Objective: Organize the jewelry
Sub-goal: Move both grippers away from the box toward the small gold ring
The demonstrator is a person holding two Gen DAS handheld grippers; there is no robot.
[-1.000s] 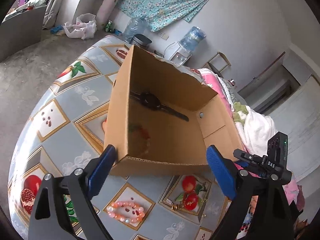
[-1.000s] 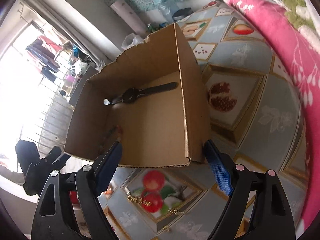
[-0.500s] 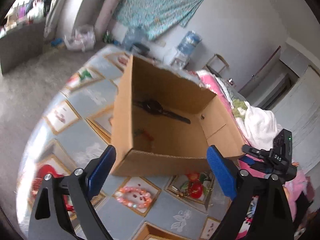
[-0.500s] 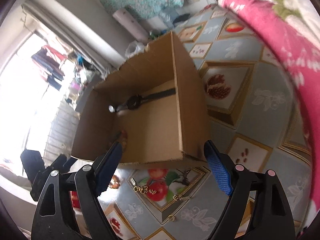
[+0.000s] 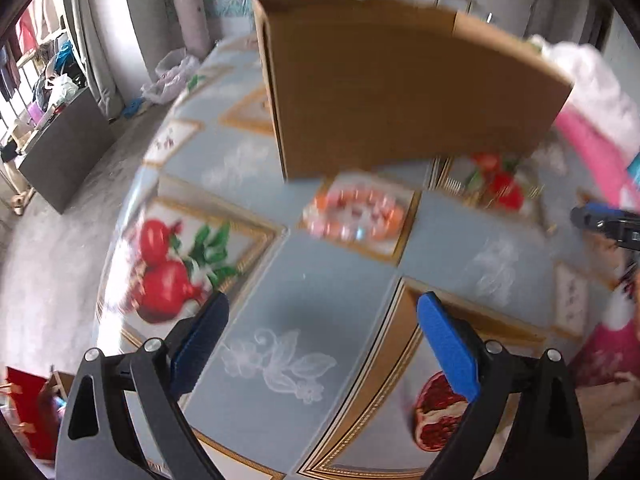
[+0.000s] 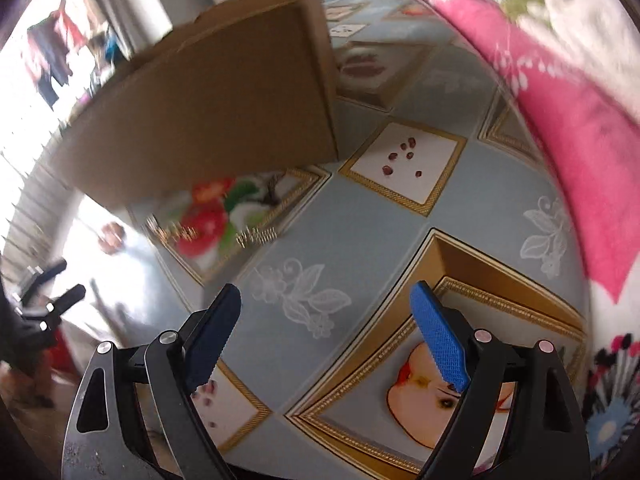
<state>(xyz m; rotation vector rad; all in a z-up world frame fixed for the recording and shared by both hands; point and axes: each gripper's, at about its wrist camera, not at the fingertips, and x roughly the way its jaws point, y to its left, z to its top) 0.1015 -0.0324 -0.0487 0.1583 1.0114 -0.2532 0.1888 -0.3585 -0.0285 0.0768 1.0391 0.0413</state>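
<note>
A brown cardboard box stands on the patterned tablecloth; I see only its outer wall, its inside is hidden. It also shows in the right wrist view. A pink and orange bead bracelet lies on the cloth in front of the box, blurred. Thin gold jewelry lies by the printed red fruit to its right, and shows in the right wrist view. My left gripper is open and empty, well short of the bracelet. My right gripper is open and empty over bare cloth.
The blue-grey tablecloth with gold-framed fruit prints covers a table whose edge falls off at the left. A pink blanket lies along the right side. The other gripper shows at the right edge. A grey cabinet stands on the floor.
Both grippers have pulled back and dropped lower, so the box looks farther and its inside with the watch is no longer seen. More cloth shows in front. Both stay open.
</note>
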